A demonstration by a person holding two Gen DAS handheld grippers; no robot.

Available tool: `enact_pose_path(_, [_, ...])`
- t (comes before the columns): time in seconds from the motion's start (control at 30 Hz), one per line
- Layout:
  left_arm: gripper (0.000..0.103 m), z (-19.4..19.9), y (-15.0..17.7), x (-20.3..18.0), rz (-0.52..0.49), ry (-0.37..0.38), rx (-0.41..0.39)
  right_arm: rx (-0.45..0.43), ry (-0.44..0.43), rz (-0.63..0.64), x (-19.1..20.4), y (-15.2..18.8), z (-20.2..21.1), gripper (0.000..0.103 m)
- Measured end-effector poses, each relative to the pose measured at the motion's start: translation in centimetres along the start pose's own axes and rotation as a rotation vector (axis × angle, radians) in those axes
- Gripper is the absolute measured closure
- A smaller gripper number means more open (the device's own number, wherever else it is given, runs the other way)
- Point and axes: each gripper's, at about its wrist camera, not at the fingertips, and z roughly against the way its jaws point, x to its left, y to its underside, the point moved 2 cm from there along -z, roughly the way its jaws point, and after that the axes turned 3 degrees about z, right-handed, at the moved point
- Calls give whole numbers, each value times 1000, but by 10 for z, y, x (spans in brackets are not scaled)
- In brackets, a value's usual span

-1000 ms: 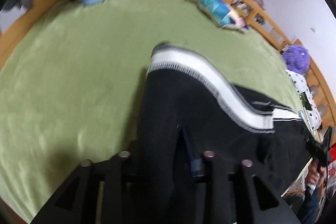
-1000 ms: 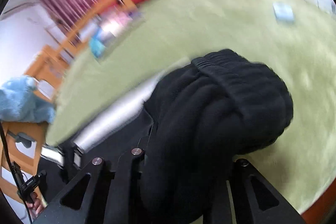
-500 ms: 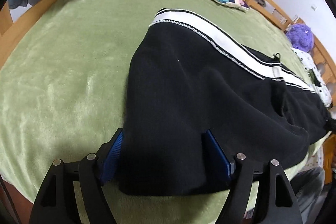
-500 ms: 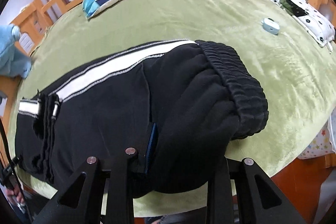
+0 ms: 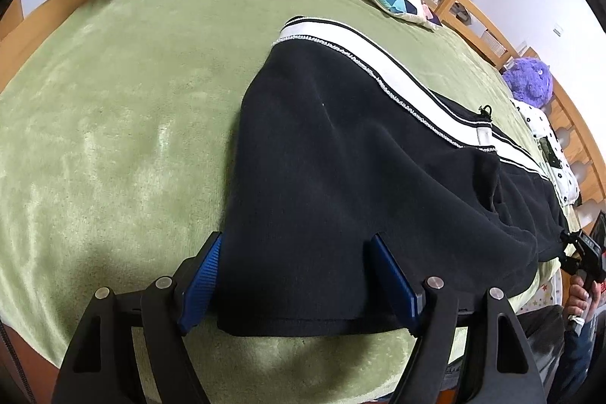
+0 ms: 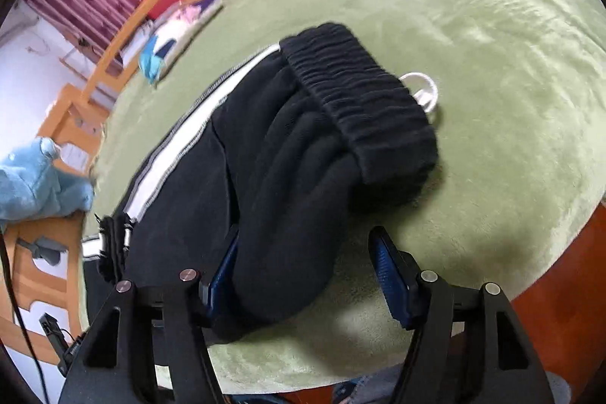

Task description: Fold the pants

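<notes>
Pants (image 5: 341,177) at blanket's (image 5: 113,101) near edge

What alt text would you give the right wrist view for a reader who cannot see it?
The right gripper, its jaws opening, sits at the gathered waist end of black pants with a white side stripe, lying on a green blanket. The ribbed waistband curls upward; wooden railings and red curtains stand behind.

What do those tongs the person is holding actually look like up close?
Both the left tongs and the right tongs have two matte black plastic arms with triangular cut-outs and round silver bolt heads. Each arm ends in a flat blue ribbed pad. In the left view, a dark sleeve shows by the other tool.
</notes>
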Motion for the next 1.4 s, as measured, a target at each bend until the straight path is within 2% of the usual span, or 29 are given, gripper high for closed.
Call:
enact_pose_path(0.07, [25,-2,-2,-1,9,-4,2,-8,-30,-41,-5,-4,-3,37])
enact_pose_path(0.23, [25,-3,-4,-2,38,-14,-4,-103,-64,-180,-22,-26,-15,35])
enact_pose_path(0.27, [25,-4,-5,-3,41,-16,-6,-130,-62,-205,-23,-32,-16,37])
enact_pose_path(0.3, [25,-4,-6,-3,44,-18,-9,-160,-58,-218,-24,-37,-15,45])
enact_pose_path(0.33, [25,-5,-6,-4,45,-19,-12,-185,-46,-206,-21,-44,-13,48])
enact_pose_path(0.4, [25,-6,-6,-6,44,-23,-18,-234,-20,-91,-4,-59,-4,56])
enact_pose_path(0.5, [25,-5,-4,-7,37,-26,-28,-361,-10,173,39,-67,28,56])
enact_pose_path(0.53, [25,-5,-4,-7,38,-25,-30,-364,6,212,45,-66,30,54])
enact_pose_path(0.57, [25,-5,-4,-7,39,-23,-30,-349,24,224,44,-66,29,45])
enact_pose_path(0.6, [25,-5,-3,-7,41,-19,-31,-292,54,212,35,-65,20,35])
enact_pose_path(0.73, [25,-4,-4,-5,44,-6,-26,-50,158,70,-19,-51,-20,33])
enact_pose_path(0.77, [25,-4,-4,-4,44,-5,-26,-22,137,49,-31,-43,-21,32])
enact_pose_path(0.8, [25,-3,-4,-3,43,-3,-24,-30,111,37,-38,-36,-16,32])
enact_pose_path(0.87, [25,-3,-5,-3,47,-2,-23,-58,160,57,-34,-26,0,32])
enact_pose_path(0.97, [25,1,-8,-3,50,11,-33,-125,299,186,3,-13,25,36])
enact_pose_path(1.03, [25,3,-10,-3,52,16,-41,-173,348,284,41,-13,37,36])
enact_pose_path(1.1, [25,4,-10,-3,55,22,-46,-209,345,370,81,-13,44,37])
enact_pose_path(1.13, [25,5,-11,-2,57,27,-49,-221,320,422,107,-10,44,37])
enact_pose_path(1.23, [25,9,-10,-1,61,33,-66,-192,195,547,176,3,25,49])
enact_pose_path(1.33, [25,19,-8,1,41,0,-119,-98,68,636,238,27,-15,62])
enact_pose_path(1.4, [25,26,-7,1,20,-43,-165,-39,8,666,268,45,-39,65])
